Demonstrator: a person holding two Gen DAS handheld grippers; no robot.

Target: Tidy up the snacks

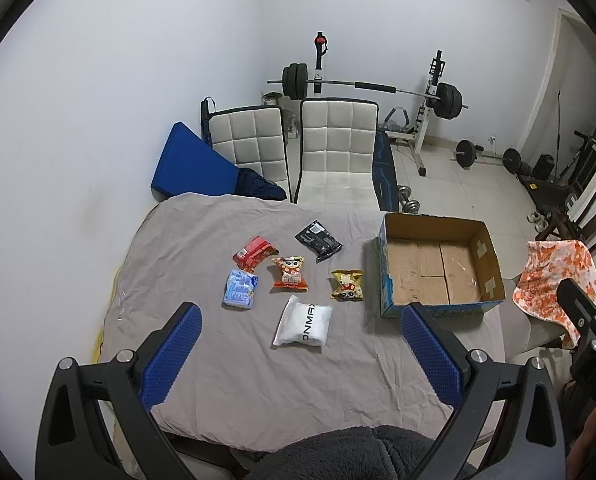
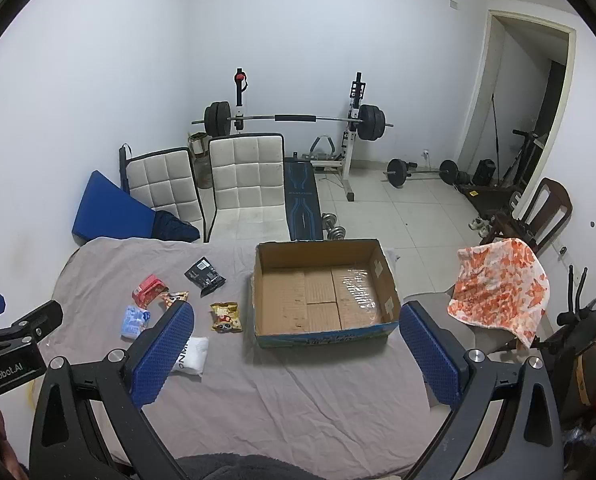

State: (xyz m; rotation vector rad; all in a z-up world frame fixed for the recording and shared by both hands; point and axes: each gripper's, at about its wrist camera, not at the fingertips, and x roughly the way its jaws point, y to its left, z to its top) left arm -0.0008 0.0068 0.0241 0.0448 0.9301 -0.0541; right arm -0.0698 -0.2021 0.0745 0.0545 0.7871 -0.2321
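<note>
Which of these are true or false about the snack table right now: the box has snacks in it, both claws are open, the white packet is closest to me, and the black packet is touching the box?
1. The cardboard box already holds snacks. False: only its bare bottom shows; all six packets lie on the grey cloth.
2. Both claws are open. True: the left claw and the right claw each have their fingers wide apart, holding nothing.
3. The white packet lies nearest the person. True.
4. The black packet touches the box. False: bare cloth lies between them.
5. The yellow packet is the snack closest to the box. True.
</note>
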